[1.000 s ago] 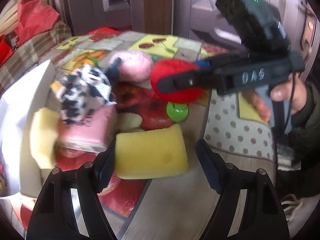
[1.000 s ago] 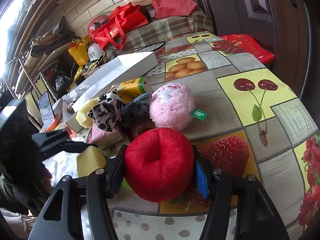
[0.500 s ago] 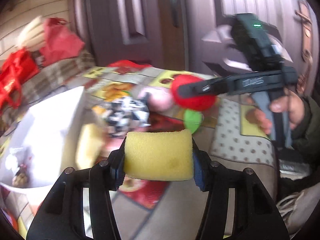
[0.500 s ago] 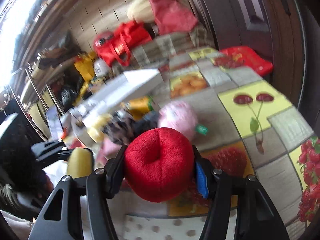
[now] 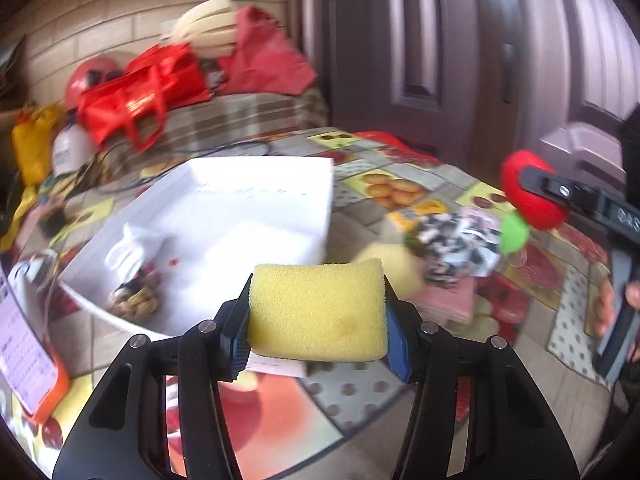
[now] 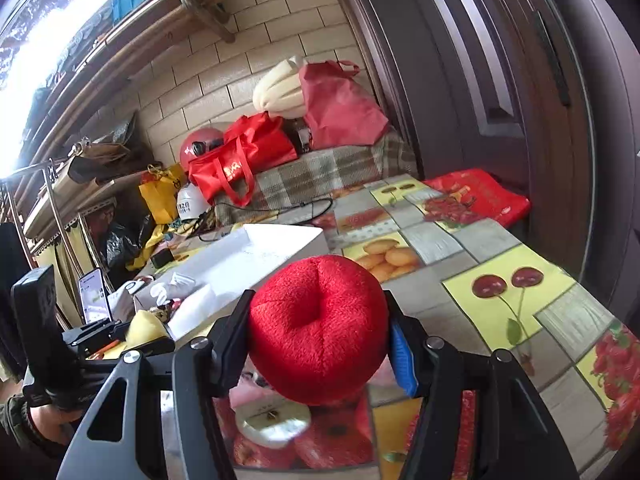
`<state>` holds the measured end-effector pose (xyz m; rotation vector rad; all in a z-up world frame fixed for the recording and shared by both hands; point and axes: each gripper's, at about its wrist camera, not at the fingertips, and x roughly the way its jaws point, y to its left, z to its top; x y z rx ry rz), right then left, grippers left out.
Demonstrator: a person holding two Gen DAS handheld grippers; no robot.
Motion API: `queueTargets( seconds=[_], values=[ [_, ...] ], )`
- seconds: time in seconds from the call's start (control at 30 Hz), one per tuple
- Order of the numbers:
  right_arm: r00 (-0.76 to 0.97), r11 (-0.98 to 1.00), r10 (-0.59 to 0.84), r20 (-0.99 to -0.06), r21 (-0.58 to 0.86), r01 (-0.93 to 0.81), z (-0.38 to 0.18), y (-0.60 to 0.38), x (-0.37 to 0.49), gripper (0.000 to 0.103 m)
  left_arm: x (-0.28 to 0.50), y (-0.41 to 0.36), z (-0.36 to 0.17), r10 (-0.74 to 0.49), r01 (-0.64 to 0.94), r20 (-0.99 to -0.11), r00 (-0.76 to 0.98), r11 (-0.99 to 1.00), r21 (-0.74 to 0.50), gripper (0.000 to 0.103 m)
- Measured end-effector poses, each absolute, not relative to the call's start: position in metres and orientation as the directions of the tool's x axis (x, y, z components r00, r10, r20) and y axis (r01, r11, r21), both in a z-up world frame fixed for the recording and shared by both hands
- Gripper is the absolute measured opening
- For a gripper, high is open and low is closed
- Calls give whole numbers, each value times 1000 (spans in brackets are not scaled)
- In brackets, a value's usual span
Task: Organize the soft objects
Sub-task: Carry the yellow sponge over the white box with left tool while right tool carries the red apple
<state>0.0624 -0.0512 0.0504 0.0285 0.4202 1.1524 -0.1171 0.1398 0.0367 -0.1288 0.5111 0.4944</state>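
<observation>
The left hand-held gripper [image 5: 318,322] clamps a yellow sponge [image 5: 318,312] near the white box [image 5: 240,216], while the right hand-held gripper [image 6: 318,340] squeezes a red plush apple [image 6: 318,328] above the worktop [image 6: 500,256].

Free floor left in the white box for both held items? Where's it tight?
The white cardboard box has bare floor at its middle and far end; its near-left corner holds a white glove and brown clutter. Outside, right of it, is a crowded pile around the cow-print cloth.

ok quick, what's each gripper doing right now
Left gripper: shut on the yellow sponge.
Right gripper: shut on the red plush apple.
</observation>
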Motion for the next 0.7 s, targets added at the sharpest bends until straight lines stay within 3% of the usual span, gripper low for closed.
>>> queueTargets(
  seconds=[0.43,0.7],
  values=[
    [244,293,903,-355,90,-952,44,-2,12,60,-136,169,37,540,-613,-476,694,790,2,54],
    [194,203,921,-338,-9,-979,42,23,-28,60,-149,188,38,574,-656,-461,677,754,-24,54]
  ],
)
